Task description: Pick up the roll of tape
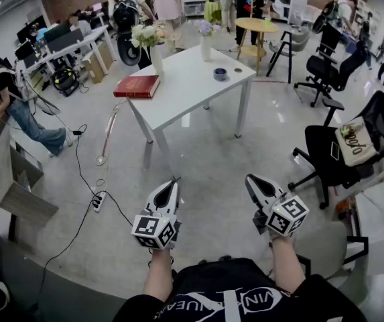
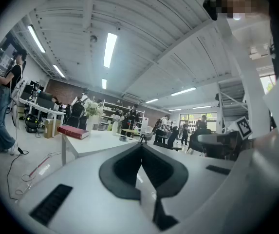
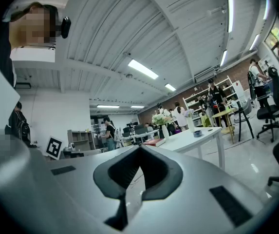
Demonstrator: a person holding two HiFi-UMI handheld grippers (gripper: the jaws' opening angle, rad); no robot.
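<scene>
Head view, your left gripper and right gripper both closed, empty, roll of tape well apart on white table.

A white rectangular table stands on a glossy grey floor. A red hardcover book lies by its left edge and a dark round roll of tape near the right corner, well apart. A white vase of pale flowers and a second white vase stand along the far side.
</scene>
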